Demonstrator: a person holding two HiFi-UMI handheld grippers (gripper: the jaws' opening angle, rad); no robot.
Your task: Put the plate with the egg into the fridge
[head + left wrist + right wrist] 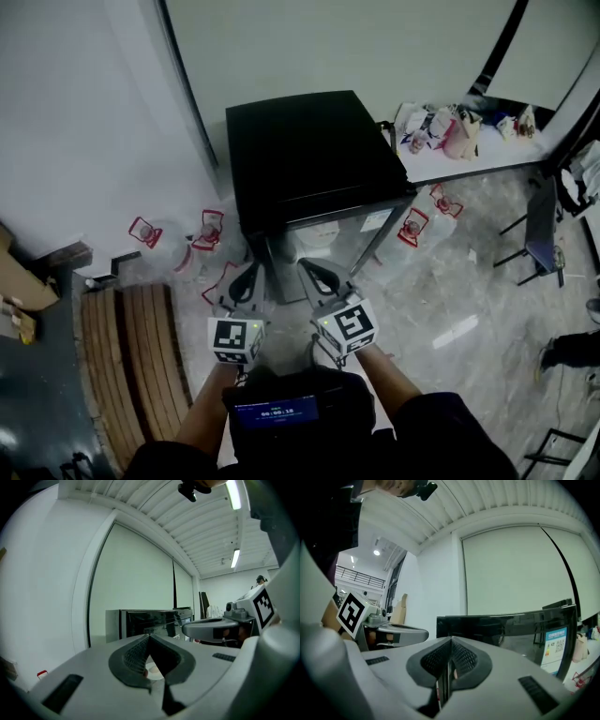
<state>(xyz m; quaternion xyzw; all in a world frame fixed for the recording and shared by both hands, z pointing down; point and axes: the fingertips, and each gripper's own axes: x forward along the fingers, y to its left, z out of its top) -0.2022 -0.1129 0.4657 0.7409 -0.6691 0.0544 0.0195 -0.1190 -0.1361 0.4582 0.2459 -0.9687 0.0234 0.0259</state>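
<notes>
A: State of the fingers, left to right?

B: On the left gripper [251, 272] they met at the tips, nothing pinched. On the right gripper [314, 270] they were fully closed, also empty.

A: And the task's thing?

B: Neither held it. A pale round form, likely the plate [317, 240], sat behind the glass door of the black mini fridge [309, 150], straight ahead of both and slightly nearer the right gripper. What lay on it was unresolvable. The door looked shut.

Fridge [309, 155] squarely ahead; bottles [208, 230] alongside
</notes>
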